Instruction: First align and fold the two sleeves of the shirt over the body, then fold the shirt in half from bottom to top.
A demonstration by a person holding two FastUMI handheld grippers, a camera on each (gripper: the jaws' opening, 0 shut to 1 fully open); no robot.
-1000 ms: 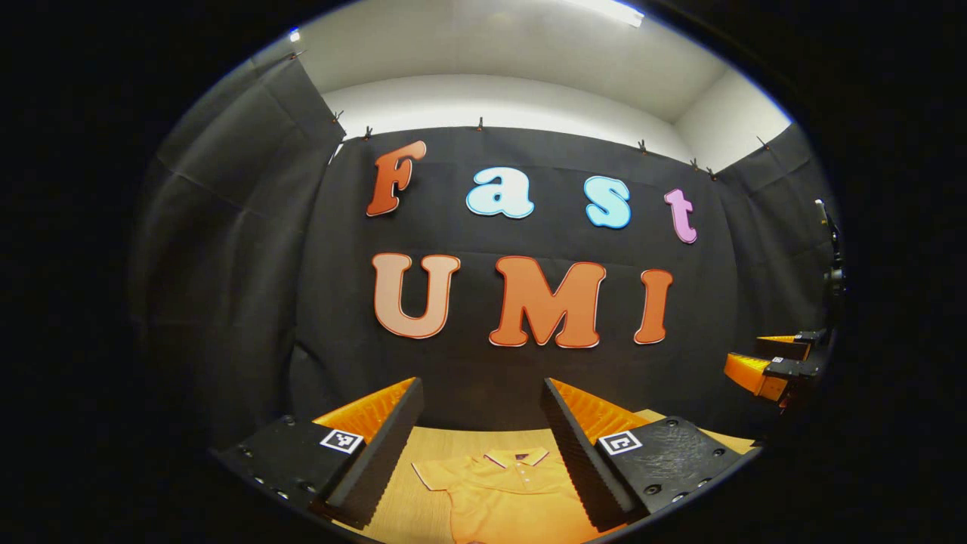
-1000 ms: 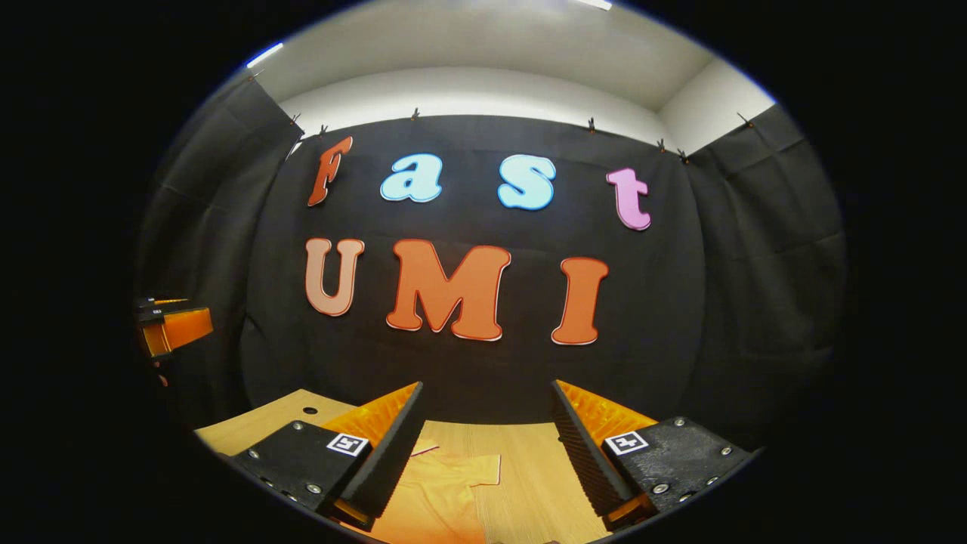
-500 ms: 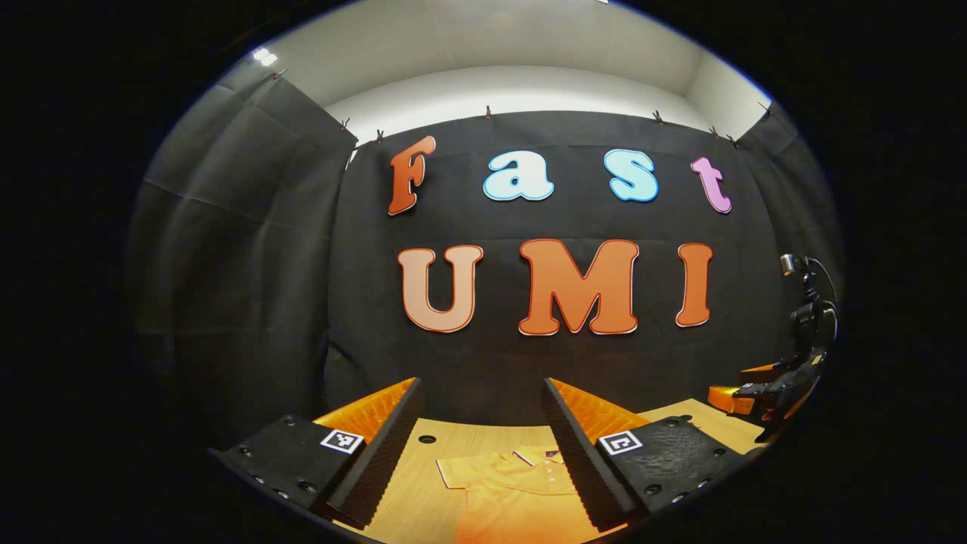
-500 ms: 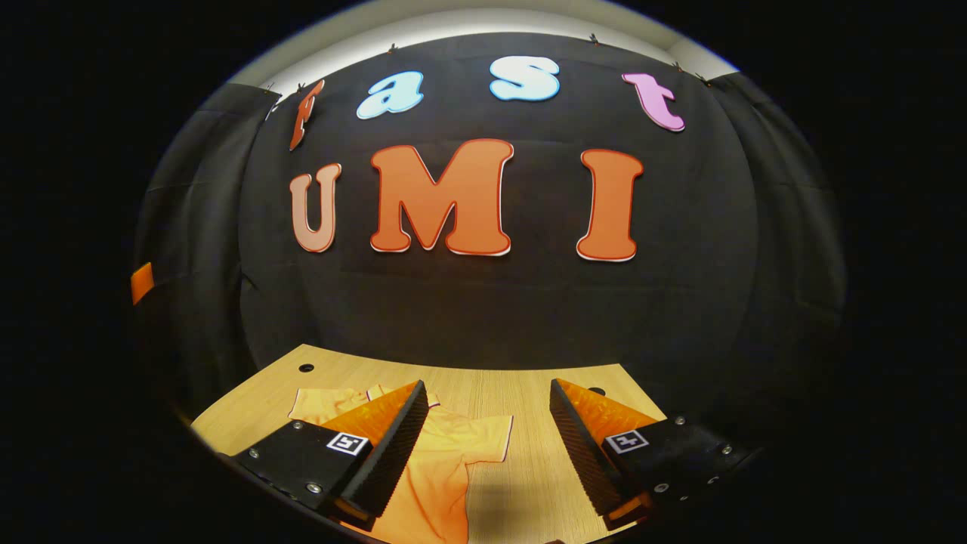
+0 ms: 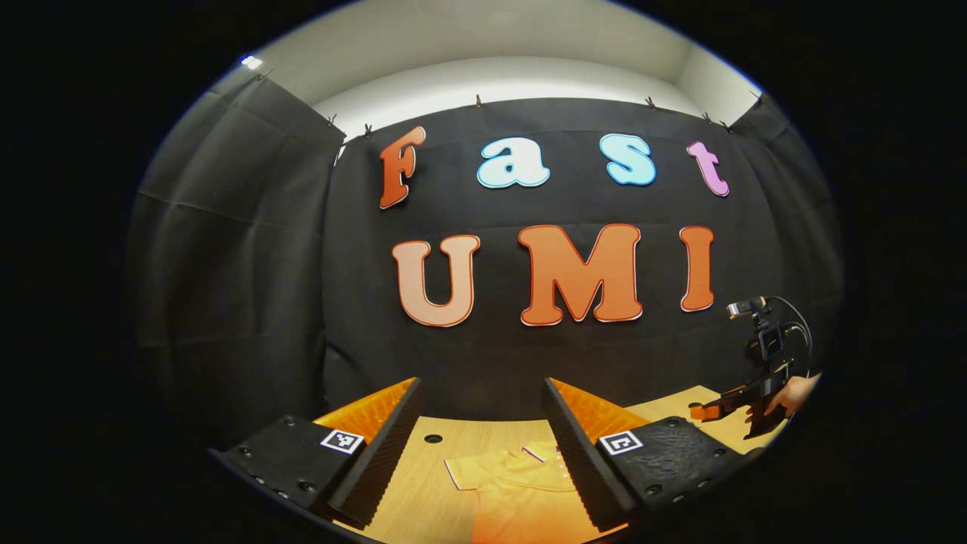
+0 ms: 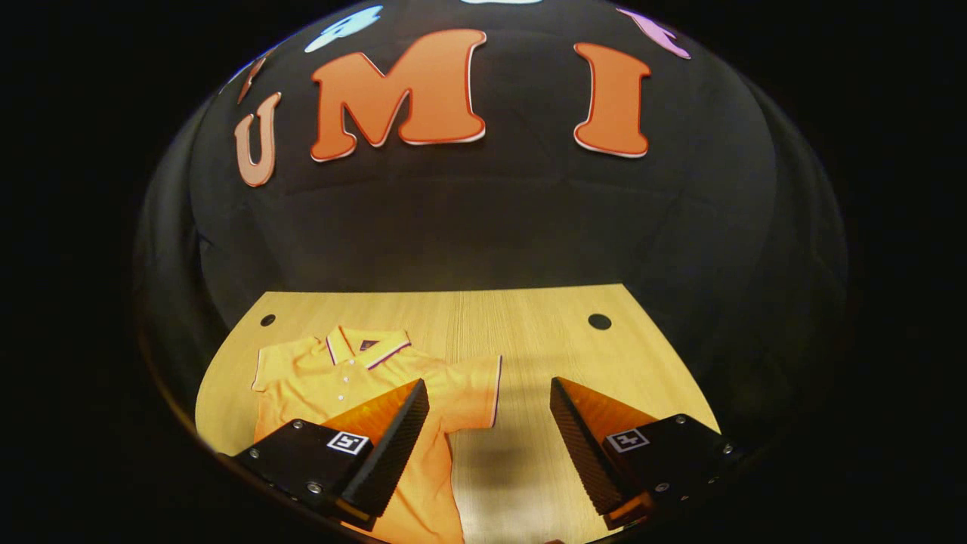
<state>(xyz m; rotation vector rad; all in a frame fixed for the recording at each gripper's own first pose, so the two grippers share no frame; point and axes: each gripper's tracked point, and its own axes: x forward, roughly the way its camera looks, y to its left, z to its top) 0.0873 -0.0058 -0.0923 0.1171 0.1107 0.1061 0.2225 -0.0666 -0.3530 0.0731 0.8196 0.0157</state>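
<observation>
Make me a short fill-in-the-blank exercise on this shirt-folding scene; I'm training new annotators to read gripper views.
1. The orange shirt lies flat on the wooden ____.
2. The shirt's collar points toward the booth's back ____.
3. The right hand-held gripper has its jaws ____, holding nothing.
4. The left hand-held gripper has its jaws spread, so it is ____.

Missing words: table; wall; open; open

One shirt (image 6: 344, 378) with two sleeves at 9 and 3 o'clock of its collar, one table (image 6: 529, 332) with two holes at 10 and 2 o'clock, two grippers (image 5: 483, 446) (image 6: 489, 438), one hand (image 5: 793, 394).
</observation>
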